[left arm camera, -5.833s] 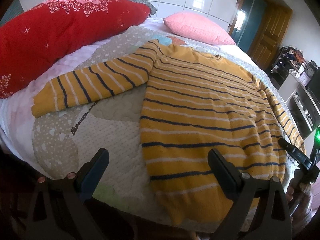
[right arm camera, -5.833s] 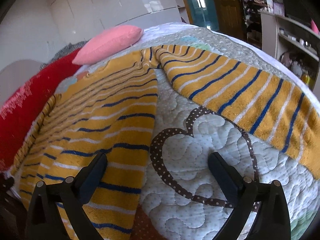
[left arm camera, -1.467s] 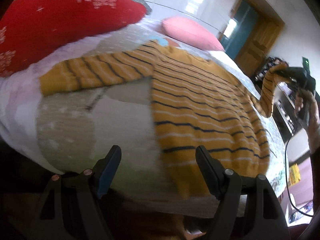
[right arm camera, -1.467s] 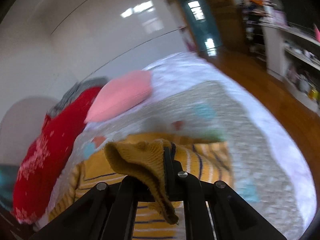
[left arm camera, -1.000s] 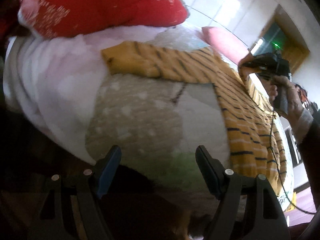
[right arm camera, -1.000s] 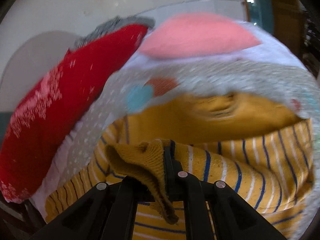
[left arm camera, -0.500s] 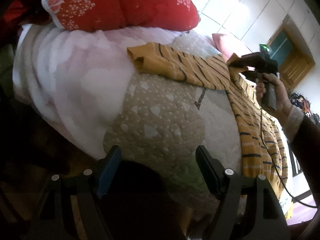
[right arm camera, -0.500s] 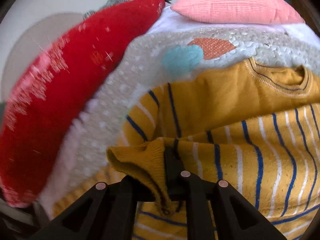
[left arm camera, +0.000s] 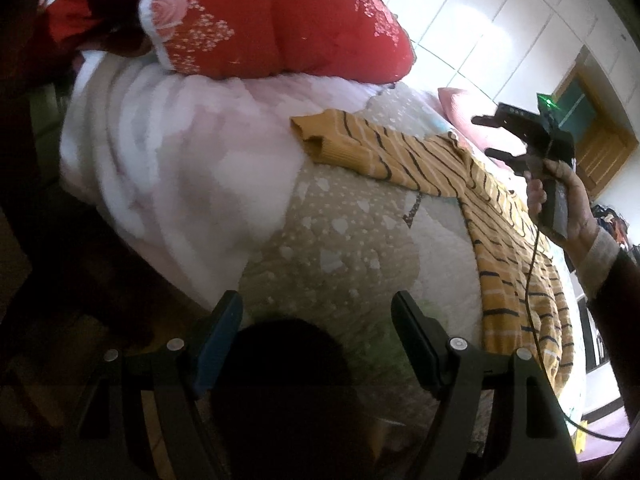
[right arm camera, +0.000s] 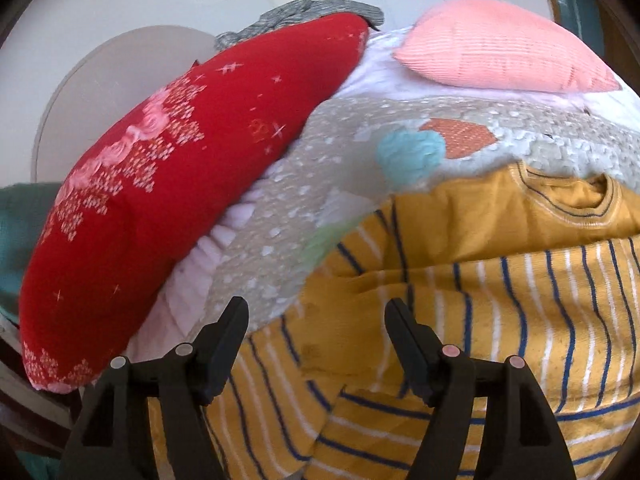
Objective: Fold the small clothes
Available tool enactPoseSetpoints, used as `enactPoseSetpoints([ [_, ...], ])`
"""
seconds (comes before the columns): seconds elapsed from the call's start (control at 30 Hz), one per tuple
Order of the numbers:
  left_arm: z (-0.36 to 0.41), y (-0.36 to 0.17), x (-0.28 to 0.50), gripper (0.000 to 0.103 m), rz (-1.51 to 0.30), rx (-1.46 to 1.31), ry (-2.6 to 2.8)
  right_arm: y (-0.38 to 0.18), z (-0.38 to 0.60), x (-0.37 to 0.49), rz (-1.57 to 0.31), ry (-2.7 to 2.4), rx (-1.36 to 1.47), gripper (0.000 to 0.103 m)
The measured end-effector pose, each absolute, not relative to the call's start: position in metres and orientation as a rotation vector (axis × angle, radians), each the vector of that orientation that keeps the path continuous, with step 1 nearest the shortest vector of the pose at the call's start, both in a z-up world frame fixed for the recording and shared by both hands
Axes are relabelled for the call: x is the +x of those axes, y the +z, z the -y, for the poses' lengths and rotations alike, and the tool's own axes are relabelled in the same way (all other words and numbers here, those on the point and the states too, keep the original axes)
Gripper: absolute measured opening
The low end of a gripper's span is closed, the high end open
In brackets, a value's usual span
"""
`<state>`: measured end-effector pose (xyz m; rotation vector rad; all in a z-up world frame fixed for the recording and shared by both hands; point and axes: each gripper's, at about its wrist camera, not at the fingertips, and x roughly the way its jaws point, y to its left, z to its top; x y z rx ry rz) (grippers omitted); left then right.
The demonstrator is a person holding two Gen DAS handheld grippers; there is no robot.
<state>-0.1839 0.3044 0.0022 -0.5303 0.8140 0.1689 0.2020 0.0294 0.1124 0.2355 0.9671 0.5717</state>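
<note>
Released since a moment ago: your right claw (right arm camera: 316,332) has let go of the sweater cuff.

Both claws gape empty; your left claw (left arm camera: 316,320) hangs off the bed's (left arm camera: 340,248) edge, and the yellow striped sweater (right arm camera: 500,300) lies on the quilt, one sleeve folded across its chest.

Sweater (right arm camera: 500,300) hem cut off by right wrist frame edge; dark blurred shape (left arm camera: 288,392) hides bed's (left arm camera: 340,240) near edge.

no readable text, labels or numbers
</note>
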Motion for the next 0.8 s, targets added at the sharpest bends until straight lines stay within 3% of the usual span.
enactPoseSetpoints([
  [0.17, -0.308, -0.002, -0.184, 0.076, -0.827, -0.533, 0.185, 0.103, 0.017, 0.2, -0.966, 0.416, 0.162, 0.076],
  [0.4, -0.291, -0.01, -0.165, 0.076, -0.874, -0.496, 0.168, 0.086, 0.175, 0.207, -0.958, -0.019, 0.058, 0.076],
  [0.63, -0.258, -0.008, -0.141, 0.076, -0.919, -0.478, 0.126, 0.046, 0.264, 0.226, -1.069, -0.05, 0.248, 0.079],
  [0.67, -0.252, -0.005, -0.139, 0.076, -0.922, -0.466, 0.123, 0.042, 0.264, 0.228, -1.072, -0.007, 0.276, 0.075],
  [0.73, -0.242, 0.001, -0.136, 0.076, -0.922, -0.436, 0.122, 0.042, 0.259, 0.229, -1.056, 0.046, 0.252, 0.03],
  [0.8, -0.235, 0.006, -0.133, 0.076, -0.923, -0.417, 0.122, 0.049, 0.255, 0.228, -1.036, 0.075, 0.184, 0.021],
])
